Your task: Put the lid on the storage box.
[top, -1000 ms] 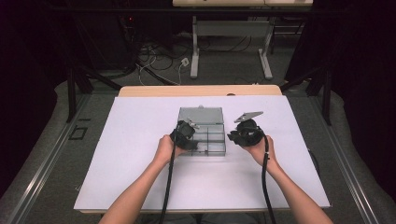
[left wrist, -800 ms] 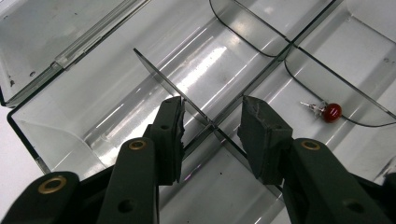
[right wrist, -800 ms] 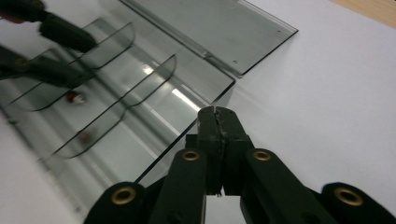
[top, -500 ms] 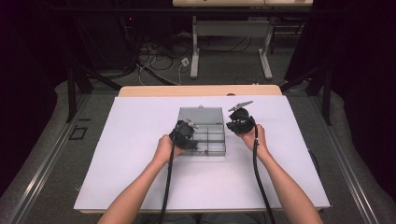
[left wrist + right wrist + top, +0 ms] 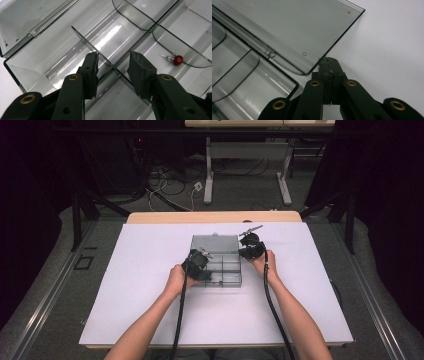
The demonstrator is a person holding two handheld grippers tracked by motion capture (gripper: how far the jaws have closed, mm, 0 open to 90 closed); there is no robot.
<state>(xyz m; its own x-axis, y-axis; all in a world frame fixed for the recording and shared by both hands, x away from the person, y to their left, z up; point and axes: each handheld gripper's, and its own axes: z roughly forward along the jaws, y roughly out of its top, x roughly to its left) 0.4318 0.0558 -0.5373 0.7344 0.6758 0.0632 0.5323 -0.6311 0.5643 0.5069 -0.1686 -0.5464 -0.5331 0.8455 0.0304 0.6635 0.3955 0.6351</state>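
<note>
A clear plastic compartment box [image 5: 227, 270] lies in the middle of the white table with its lid [image 5: 215, 244] folded flat on the far side. My left gripper [image 5: 200, 266] stands open over the box's left part, its jaws on either side of a thin divider wall [image 5: 85, 37]. A small red bead on a metal pin [image 5: 177, 60] lies in a neighbouring compartment. My right gripper [image 5: 251, 247] is shut at the right edge of the lid [image 5: 287, 30], its tips [image 5: 329, 66] touching or just under that edge; nothing shows between them.
The white table top [image 5: 150, 285] stretches to both sides of the box and toward the person. A wooden strip [image 5: 215, 216] runs along the far edge. Black cables [image 5: 272, 310] trail from both grippers over the forearms. Floor cables and table legs lie beyond.
My right gripper has moved away from the person and a little left, from beside the box's right side to the lid's right edge. The left gripper has stayed over the box.
</note>
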